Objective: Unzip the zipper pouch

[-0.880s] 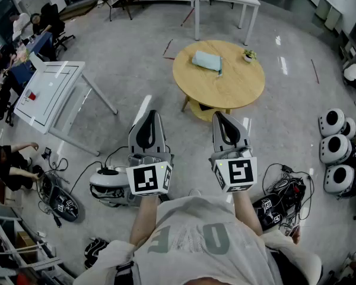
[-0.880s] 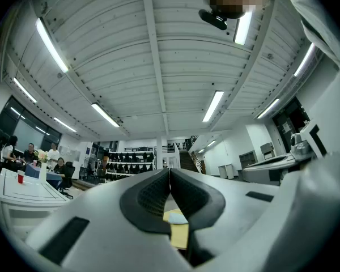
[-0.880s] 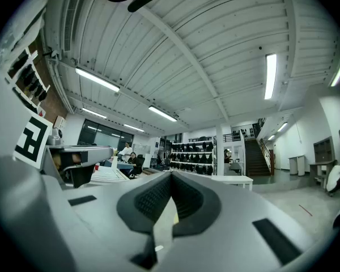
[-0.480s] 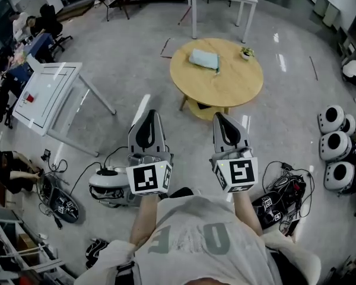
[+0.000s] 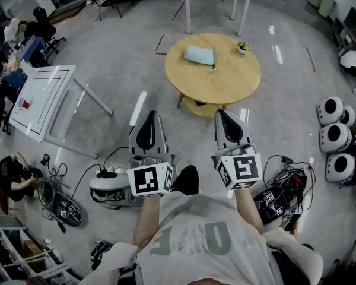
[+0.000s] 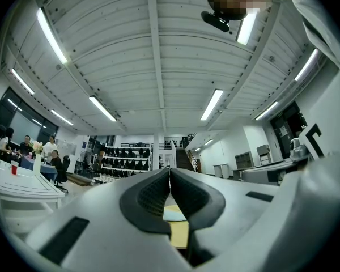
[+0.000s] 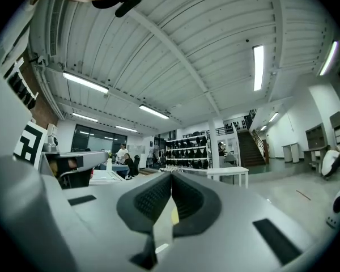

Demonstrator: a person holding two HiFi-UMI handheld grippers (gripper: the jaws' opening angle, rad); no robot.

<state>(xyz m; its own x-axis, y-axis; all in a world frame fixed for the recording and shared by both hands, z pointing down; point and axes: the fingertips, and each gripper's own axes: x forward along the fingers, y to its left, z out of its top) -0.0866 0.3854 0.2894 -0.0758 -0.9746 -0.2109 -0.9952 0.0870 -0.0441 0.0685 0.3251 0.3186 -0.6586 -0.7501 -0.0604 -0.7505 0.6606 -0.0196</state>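
Big open workshop hall, polished grey floor. A round wooden bench (image 5: 225, 85) stood ahead, well apart from both tools. The zipper pouch (image 5: 200, 55), pale blue, lay flat on its far-left part; the zip was too small to read. A small potted plant (image 5: 242, 46) sat near the far-right edge, clear of the pouch.

The left hand-held gripper (image 5: 148, 116) and right hand-held gripper (image 5: 221, 114) were side by side in front of the body, pointed toward the bench. Jaws were pressed together on each, nothing between them.

My read: approach step, pouch untouched. To do it well:
- close in and open both jaws before reaching
- pin the fabric at the zip's closed end with one
- pinch the pull tab with the other
- draw along the zip line, not upward

The pouch looked light and would likely slide on smooth wood unless pinned.

Around:
- cable tangle and black gear (image 5: 279, 189) on the floor at right
- white floor unit (image 5: 107, 187) with a lead at left
- slanted white board (image 5: 38, 97) further left
- white round units (image 5: 335, 138) far right

The straight path looked open; the floor cables were the trip risk.
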